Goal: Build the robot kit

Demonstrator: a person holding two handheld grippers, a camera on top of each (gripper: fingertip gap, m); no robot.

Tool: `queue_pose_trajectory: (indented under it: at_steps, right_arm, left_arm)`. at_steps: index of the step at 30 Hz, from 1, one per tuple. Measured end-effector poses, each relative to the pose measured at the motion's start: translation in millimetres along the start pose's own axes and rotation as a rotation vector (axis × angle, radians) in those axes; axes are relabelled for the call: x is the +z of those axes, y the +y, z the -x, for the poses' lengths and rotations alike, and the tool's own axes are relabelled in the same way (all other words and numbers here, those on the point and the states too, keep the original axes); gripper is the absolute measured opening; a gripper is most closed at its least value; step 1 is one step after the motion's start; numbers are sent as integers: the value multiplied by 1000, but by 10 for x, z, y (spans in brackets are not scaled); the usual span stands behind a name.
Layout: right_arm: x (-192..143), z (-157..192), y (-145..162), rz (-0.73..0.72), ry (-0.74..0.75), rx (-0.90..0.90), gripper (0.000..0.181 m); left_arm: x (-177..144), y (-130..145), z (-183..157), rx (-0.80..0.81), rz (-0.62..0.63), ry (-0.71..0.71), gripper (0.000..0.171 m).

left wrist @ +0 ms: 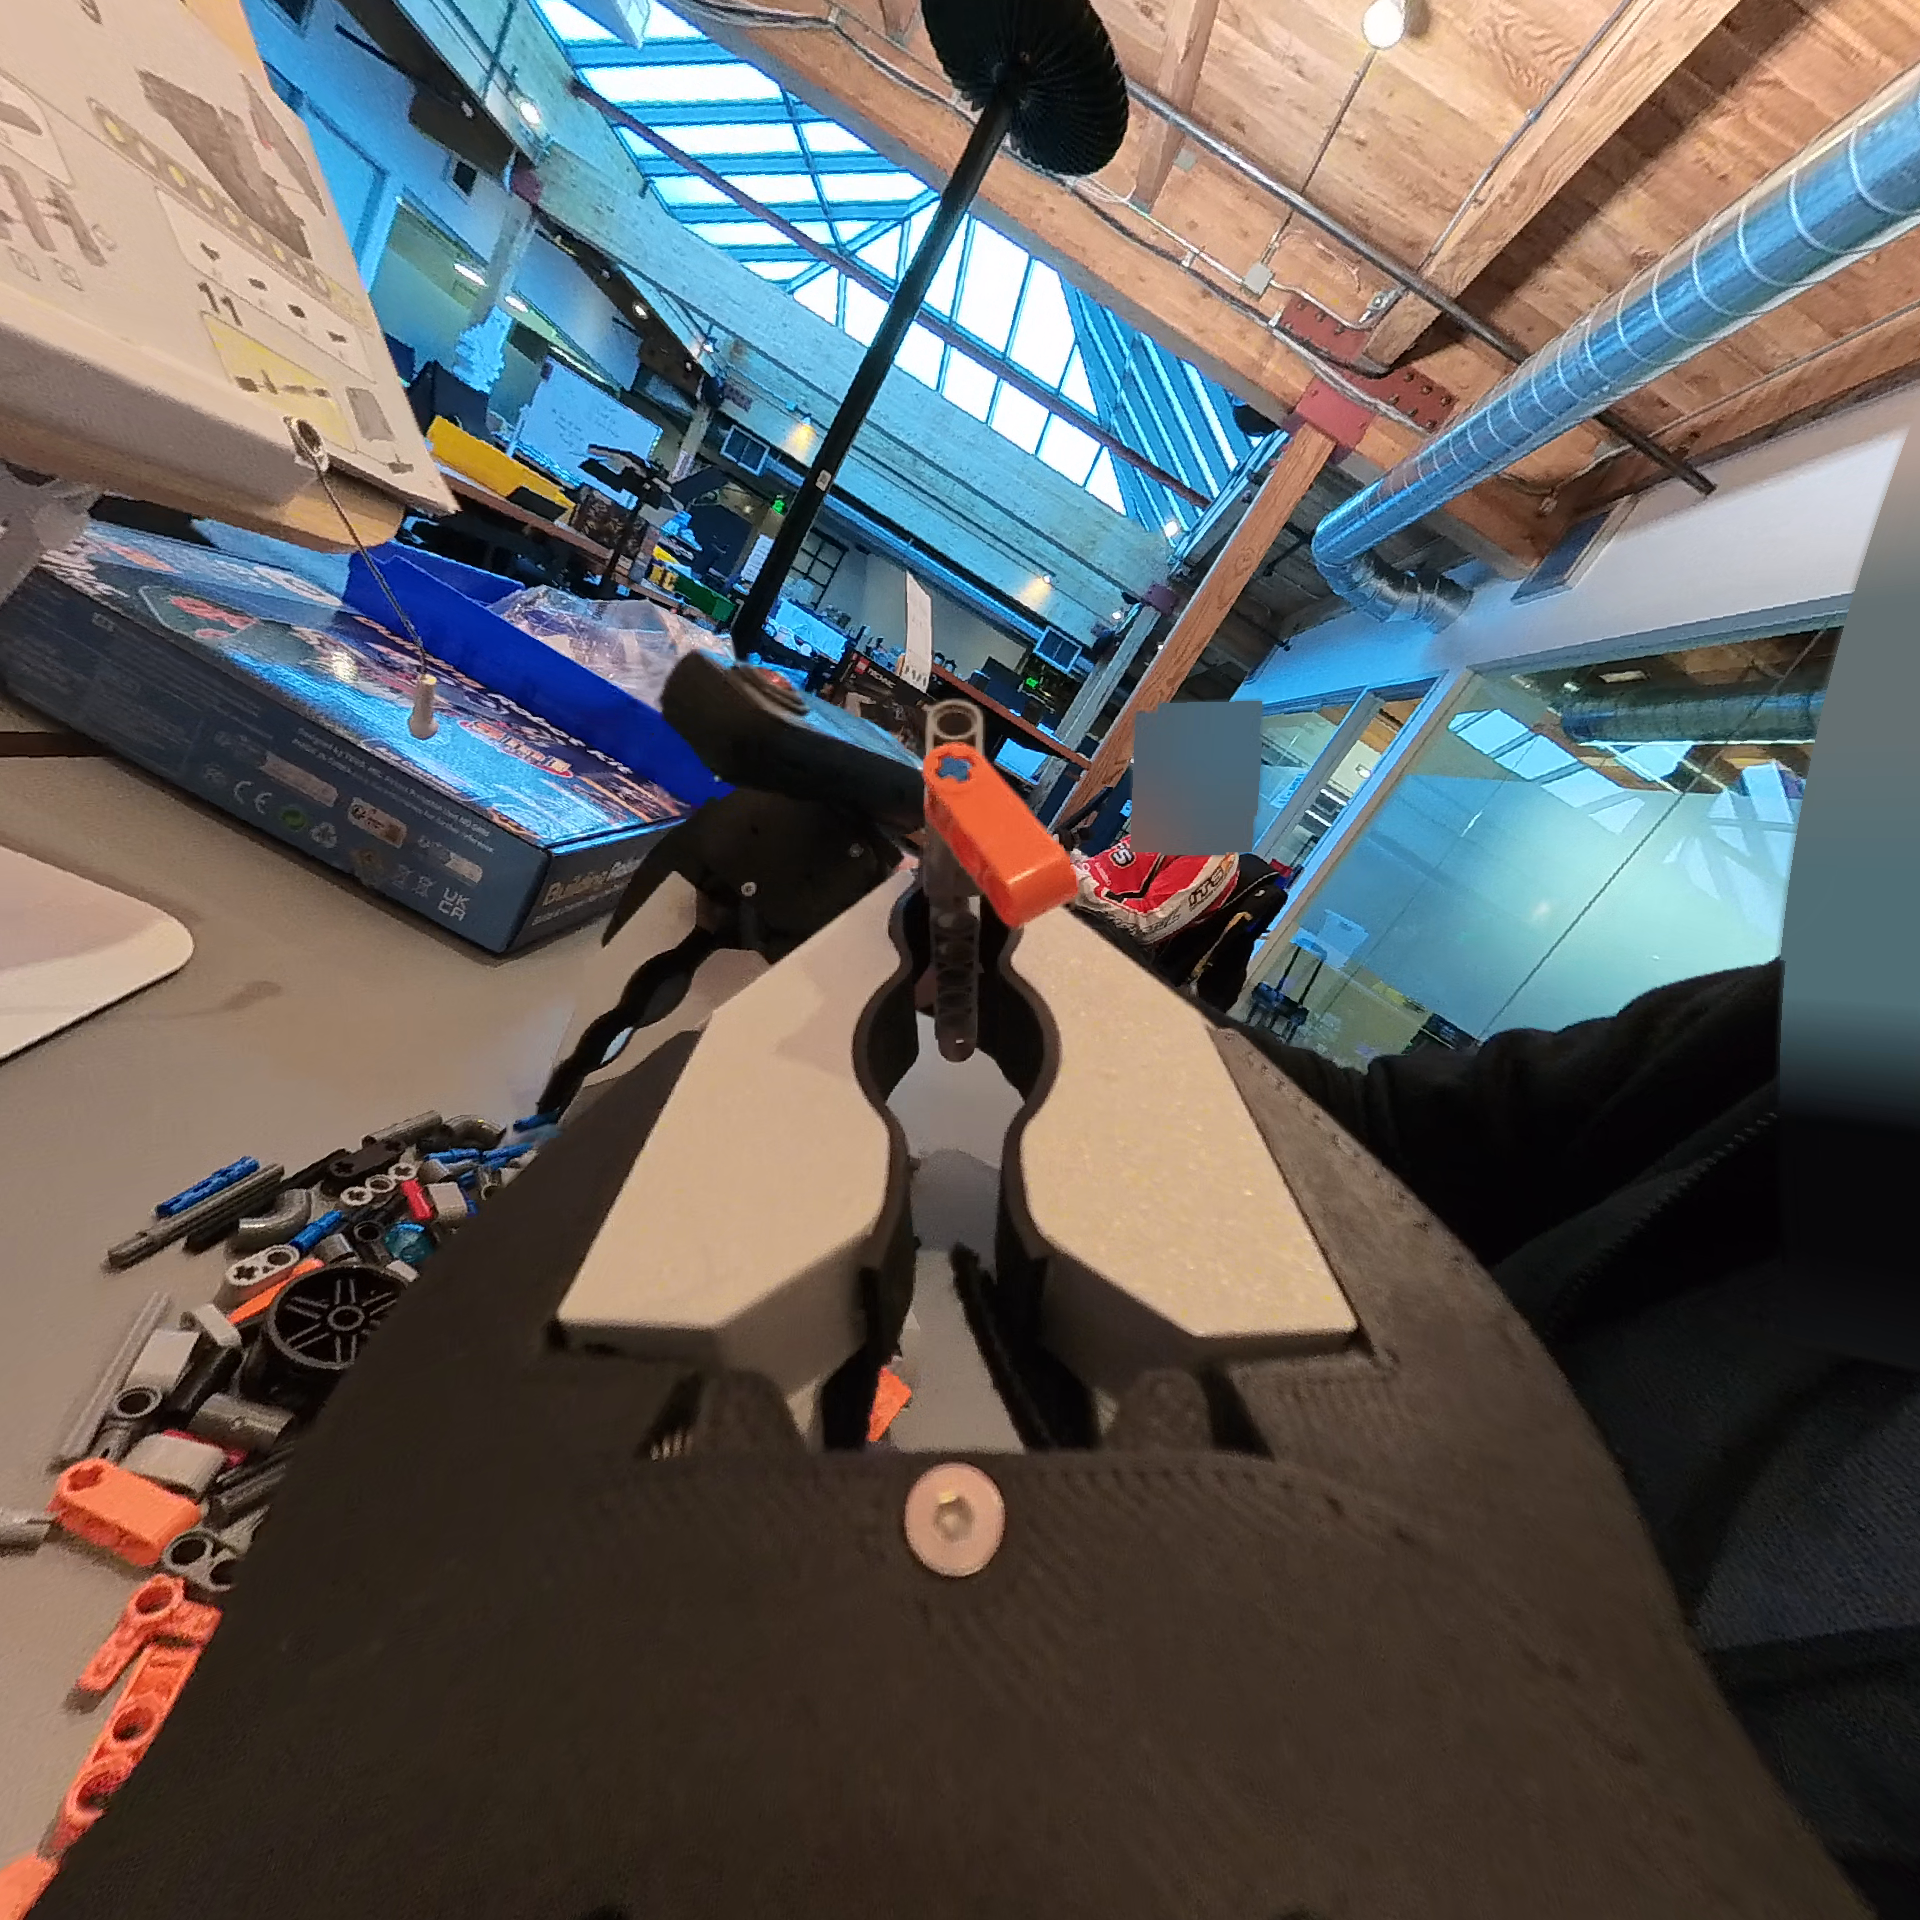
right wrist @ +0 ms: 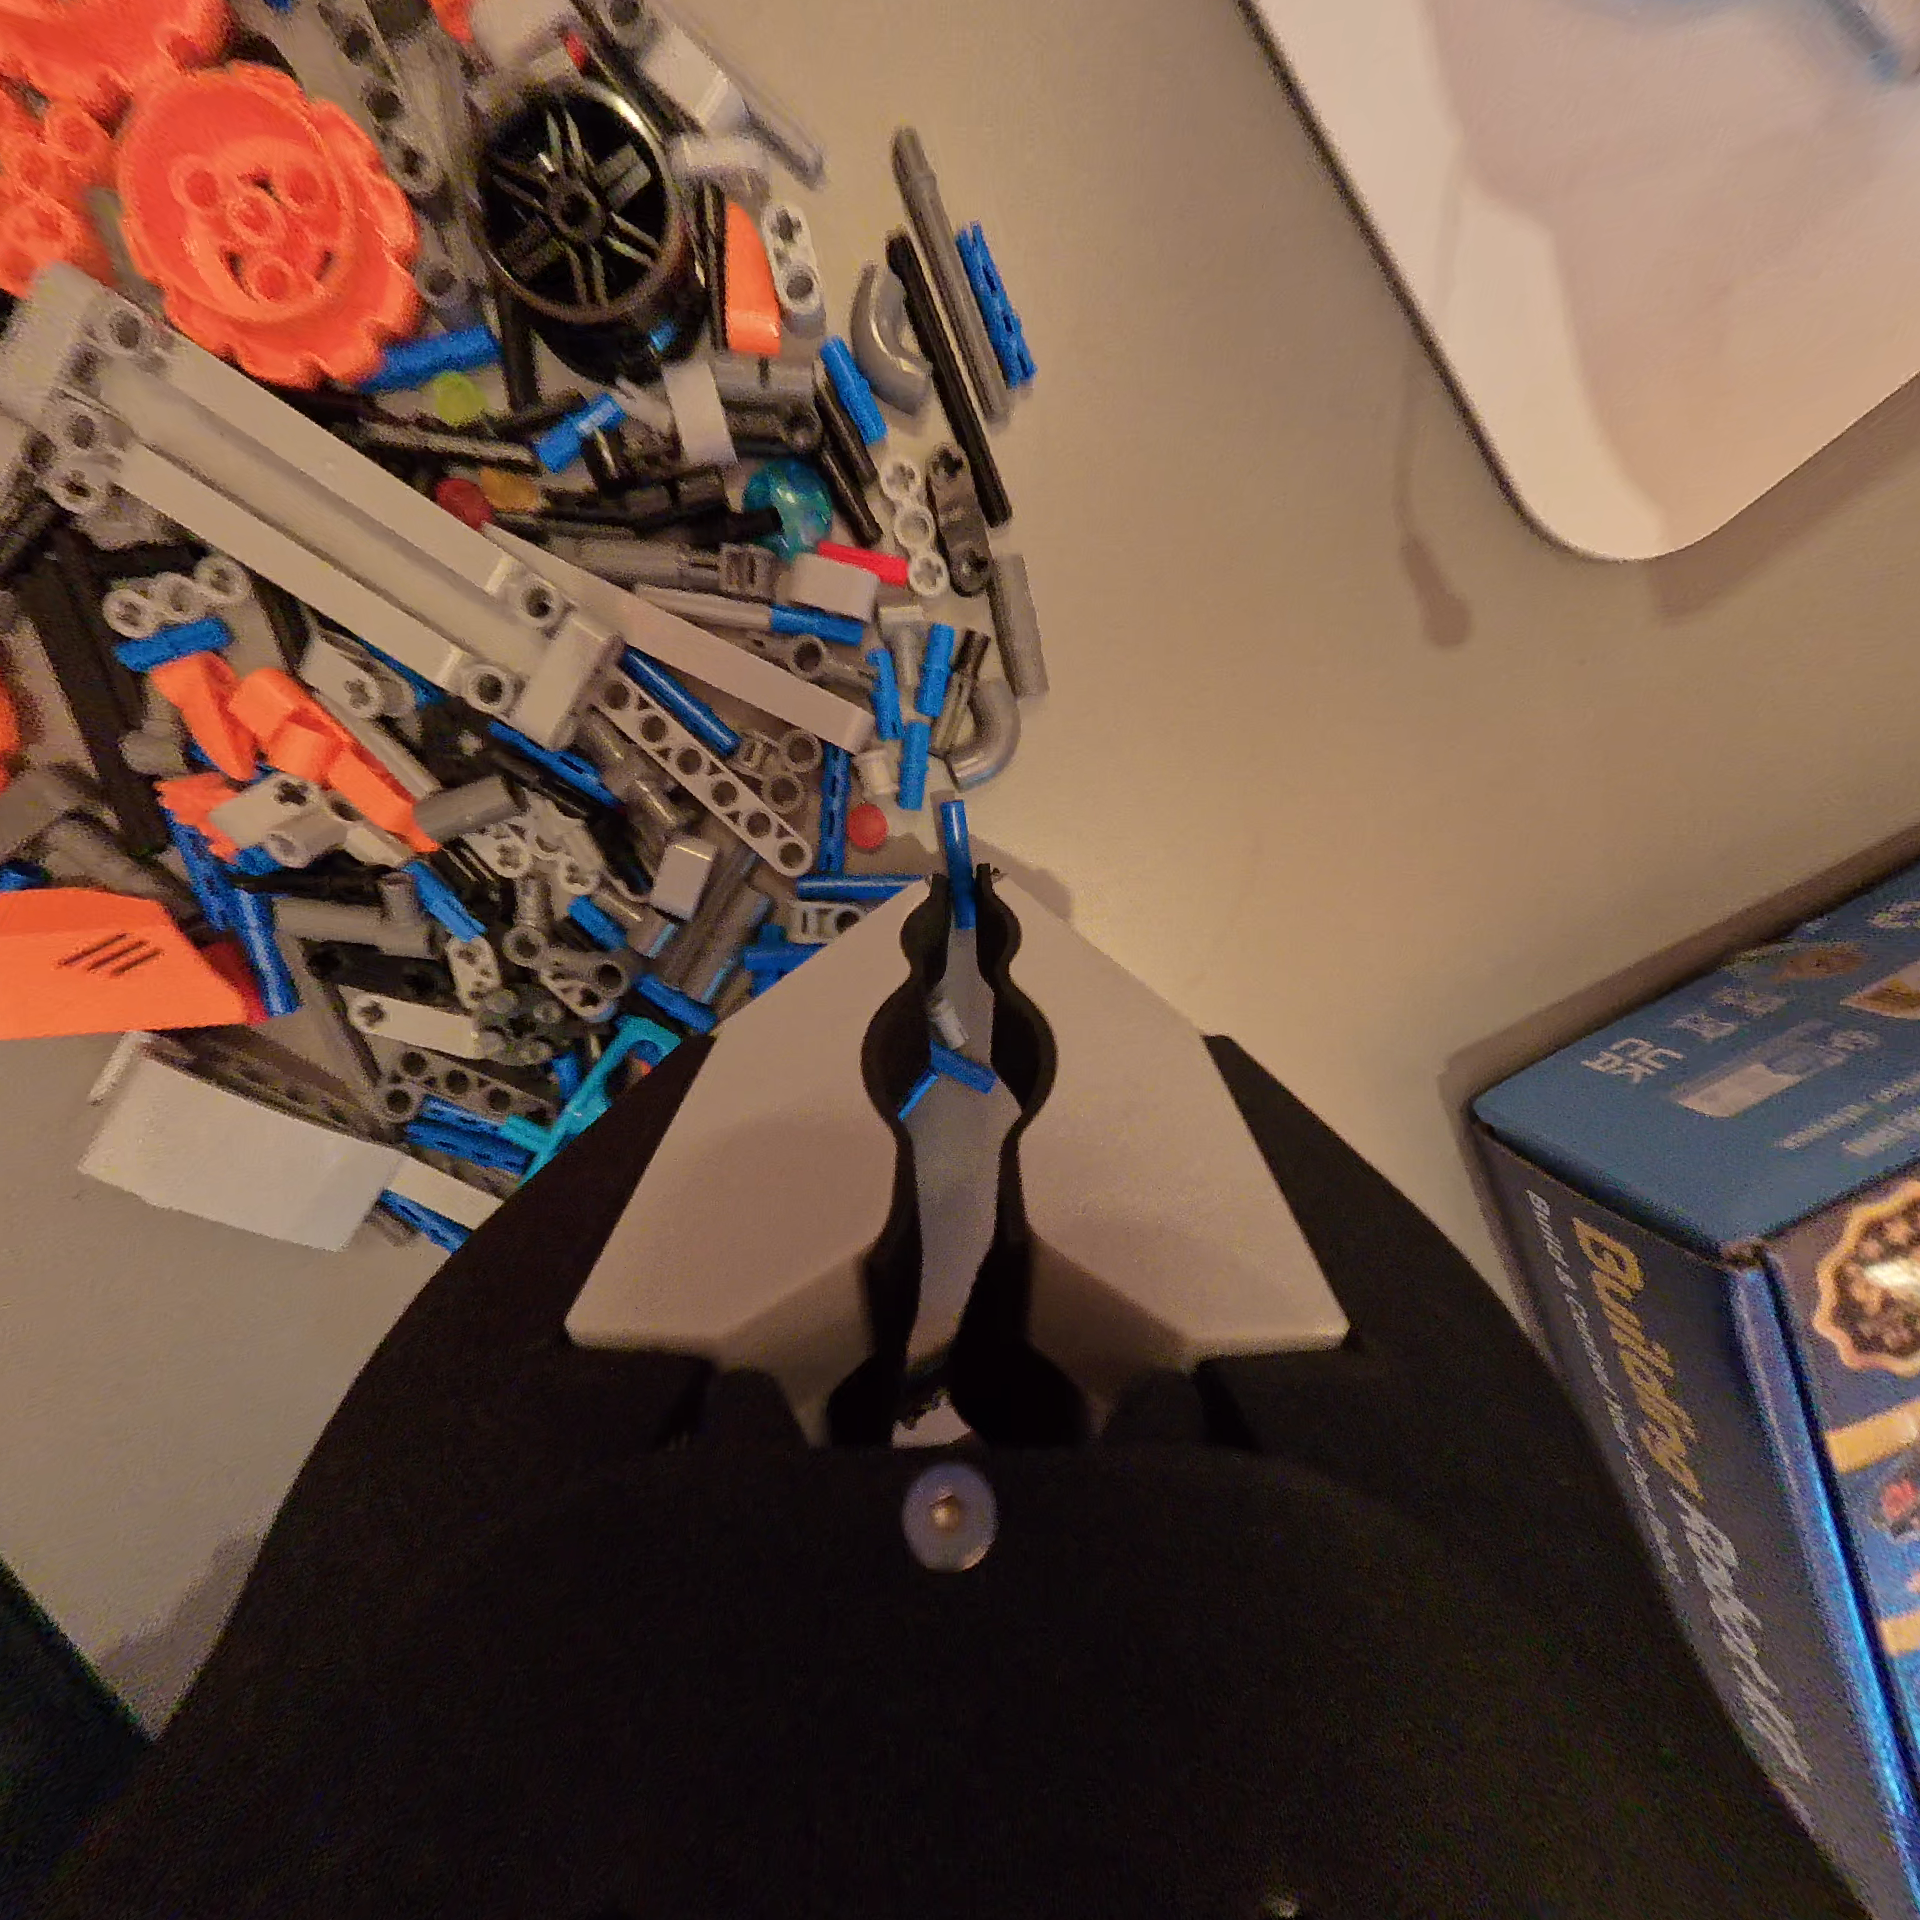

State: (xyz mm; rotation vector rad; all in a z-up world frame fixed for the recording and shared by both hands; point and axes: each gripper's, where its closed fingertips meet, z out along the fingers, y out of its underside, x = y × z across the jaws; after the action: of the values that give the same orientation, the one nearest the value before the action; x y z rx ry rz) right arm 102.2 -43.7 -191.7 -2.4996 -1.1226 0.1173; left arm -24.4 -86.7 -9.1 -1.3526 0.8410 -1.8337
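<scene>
The left claw [left wrist: 951,914] is raised off the bench and is pinched on a dark grey beam [left wrist: 954,935], which stands upright between the fingers; an orange connector [left wrist: 992,836] is fitted near the beam's upper end and juts to the right above the claw tips. The right claw [right wrist: 966,899] is pointed down at the bench and is pressed together on a small blue pin [right wrist: 957,862], gripped only by one end at the very tips. The pin may be lost, in all likelihood, because so little of it is clamped; the beam may pivot in the scalloped pads if the overhanging connector is pushed sideways. A loose pile of parts [right wrist: 520,623] lies to the left of the right claw, touching its tip, and could be scattered by a low sweep. The bench [right wrist: 1247,727] is a plain grey surface; a blue box [right wrist: 1714,1195] stands to the right and a white sheet [right wrist: 1662,260] lies ahead. Beyond the left claw, a workshop with timber ceiling beams, skylights and a silver duct [left wrist: 1610,343] is seen.
</scene>
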Motion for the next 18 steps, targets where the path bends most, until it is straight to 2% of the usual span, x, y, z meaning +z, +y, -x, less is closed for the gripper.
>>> queue_pose_trajectory:
  at_steps: [3, 7, 9, 13, 16, 18]
  right_arm:
    - [-243, 91, -156, -113, 73, -49, 2]
    - [-783, 338, -482, -334, 199, -184, 2]
    - [-961, 493, -539, -373, 219, -234, 3]
    - [-1043, 805, -484, -409, 143, -232, 2]
    - [-1074, 901, -408, -445, 162, -248, 2]
    - [-1061, 957, -373, -454, 190, -262, 2]
  left_arm:
    - [4, 15, -3, -12, 2, 16, 5]
    - [43, 78, 11, -17, 32, 18, 5]
    - [72, 145, 7, -16, 67, 18, 5]
    - [156, 388, 2, 15, 200, 6, 5]
    - [220, 594, 58, 102, 308, -53, 5]
    - [281, 619, 25, 84, 305, -38, 5]
